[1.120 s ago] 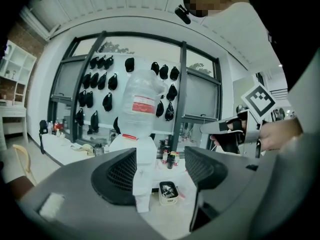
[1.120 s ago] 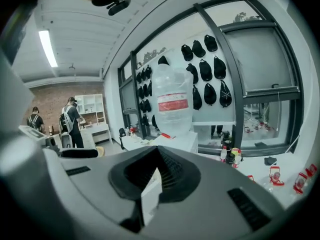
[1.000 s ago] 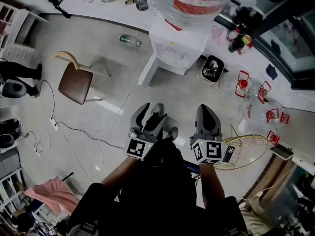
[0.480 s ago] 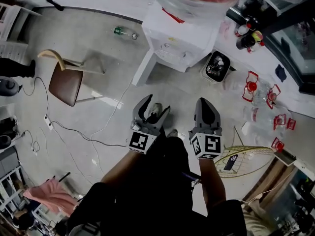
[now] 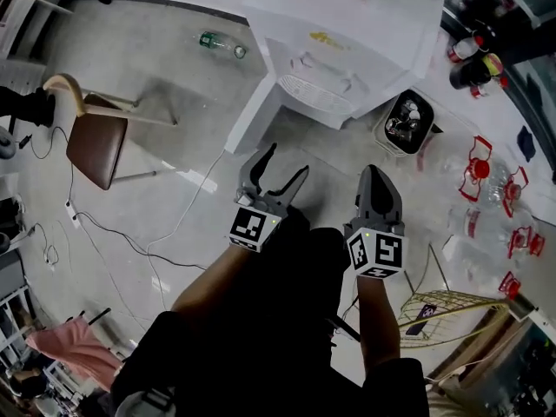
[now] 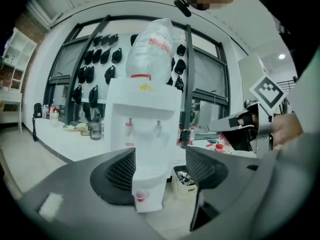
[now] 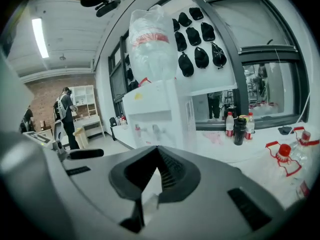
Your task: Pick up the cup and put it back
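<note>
Two grippers. Left gripper (image 5: 287, 160): black ribbed jaws wide apart, just opening further, nothing between. Right gripper (image 5: 373, 177): jaws pressed together, empty. One small red cup (image 6: 140, 196) on boxy white dispenser (image 6: 145, 114).

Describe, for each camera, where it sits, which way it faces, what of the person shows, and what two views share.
Head view: on the person's head, looking down at the floor; shows both forearms, the left gripper and right gripper.
Left gripper view: rides the left gripper, facing the water dispenser and cup; its jaws, just opened further, hold nothing; the right gripper shows alongside.
Right gripper view: rides the right gripper, facing the water dispenser; its jaws are together.
Shared: both gripper views show the water dispenser.
</note>
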The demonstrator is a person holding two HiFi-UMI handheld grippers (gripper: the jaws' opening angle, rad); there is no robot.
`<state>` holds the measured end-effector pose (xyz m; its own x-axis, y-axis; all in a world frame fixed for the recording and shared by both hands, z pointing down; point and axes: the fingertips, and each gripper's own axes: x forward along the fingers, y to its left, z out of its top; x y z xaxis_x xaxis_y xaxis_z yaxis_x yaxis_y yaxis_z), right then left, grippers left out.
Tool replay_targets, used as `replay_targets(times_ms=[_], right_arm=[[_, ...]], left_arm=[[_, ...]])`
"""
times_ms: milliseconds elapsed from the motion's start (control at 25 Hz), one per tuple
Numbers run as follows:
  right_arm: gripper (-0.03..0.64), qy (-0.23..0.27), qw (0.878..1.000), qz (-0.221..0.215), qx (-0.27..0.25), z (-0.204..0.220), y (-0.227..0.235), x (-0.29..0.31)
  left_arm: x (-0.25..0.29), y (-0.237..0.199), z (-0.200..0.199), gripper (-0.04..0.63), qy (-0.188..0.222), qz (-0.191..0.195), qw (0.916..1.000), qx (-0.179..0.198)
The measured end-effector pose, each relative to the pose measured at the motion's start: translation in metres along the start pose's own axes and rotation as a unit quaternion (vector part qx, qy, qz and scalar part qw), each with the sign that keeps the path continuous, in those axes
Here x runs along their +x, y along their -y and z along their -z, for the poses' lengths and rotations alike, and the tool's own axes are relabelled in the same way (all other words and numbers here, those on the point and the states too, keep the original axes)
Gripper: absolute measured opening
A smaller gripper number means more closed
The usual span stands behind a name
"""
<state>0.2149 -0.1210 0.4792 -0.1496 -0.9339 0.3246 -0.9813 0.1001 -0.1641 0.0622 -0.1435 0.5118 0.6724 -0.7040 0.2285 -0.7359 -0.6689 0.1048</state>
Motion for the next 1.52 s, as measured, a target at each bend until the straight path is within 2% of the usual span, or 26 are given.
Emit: replay_targets(times_ms=[200,400,680,840,1160,1520], right_arm=[[-0.006,0.01,1.0,-0.003,-0.015,0.07,0.022,0.035],[-0.006,0.028,0.999,-0.029,-0.035,0.135,0.028,0.069],[-0.006,0.043,0.997,-0.04,-0.049,0.199,0.038,0.107],[-0.006,0.04,0.997,-0.042,-0.049,0.22,0.043,0.122],[-0.006,0.027,0.998,-0.037,-0.049,0.248,0.042,0.144],[-0.006,0.011,0.999,-0.017,-0.045,0.268,0.05,0.163]], left_arm=[[0.038,-0.016,0.073,0.293,0.019,0.004,0.9998,-0.004],[0.071,-0.028,0.146,0.295,0.037,0.013,0.9992,-0.003],[0.115,-0.05,0.232,0.298,0.036,0.016,0.9991,0.013],[0.134,-0.063,0.264,0.298,0.03,0.012,0.999,0.03],[0.19,-0.083,0.304,0.298,0.011,0.01,0.9983,0.056],[0.264,-0.098,0.358,0.305,-0.042,0.018,0.9972,0.059]])
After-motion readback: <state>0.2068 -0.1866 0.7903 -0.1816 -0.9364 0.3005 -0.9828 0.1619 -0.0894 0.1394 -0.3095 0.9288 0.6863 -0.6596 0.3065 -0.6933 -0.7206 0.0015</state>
